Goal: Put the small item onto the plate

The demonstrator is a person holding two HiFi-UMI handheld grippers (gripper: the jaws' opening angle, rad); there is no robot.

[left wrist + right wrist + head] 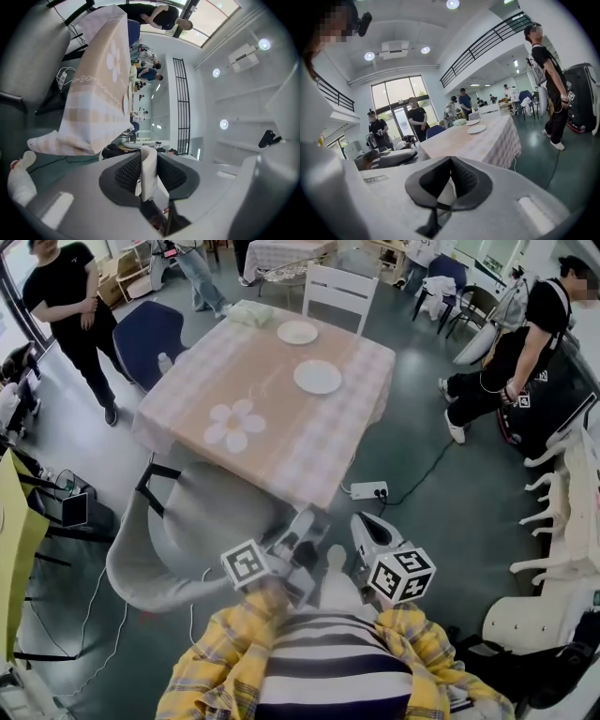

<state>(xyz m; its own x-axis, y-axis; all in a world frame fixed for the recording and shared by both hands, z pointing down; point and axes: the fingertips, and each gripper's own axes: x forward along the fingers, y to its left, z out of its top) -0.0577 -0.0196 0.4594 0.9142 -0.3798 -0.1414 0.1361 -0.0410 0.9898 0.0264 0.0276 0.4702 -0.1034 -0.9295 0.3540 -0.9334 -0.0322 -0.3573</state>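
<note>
Now the left tongs point(149, 158) pinch the item point(149, 174) — a thin white thing that stands up between the two black pads point(123, 174). One pad touches it on each side. What it is made of cannot be told. The left tongs are turned on their side. The right tongs point(450, 159) are pressed together at the tips and hold nothing.

The head view shows both tongs side by side, close to a striped shirt point(328, 657). They point toward the surface point(281, 432) but are not over it. They hang above the floor, just beside a grey chair point(173, 521) at the near edge.

A pink checked cloth point(314, 474) covers the surface. Two white plates lie on it. The near plate point(318, 377) is toward the right. The far plate point(297, 332) is close to the far edge. A white flower shape point(234, 425) lies on the left part, apart from both plates. The item is well apart from both plates — it is not on the surface at all.

A white chair point(339, 292) stands at the far side, and a blue chair point(148, 334) stands by the far left corner. A power strip point(368, 490) lies on the floor near the right side of the cloth. A person in black point(70, 296) stands at the far left.
</note>
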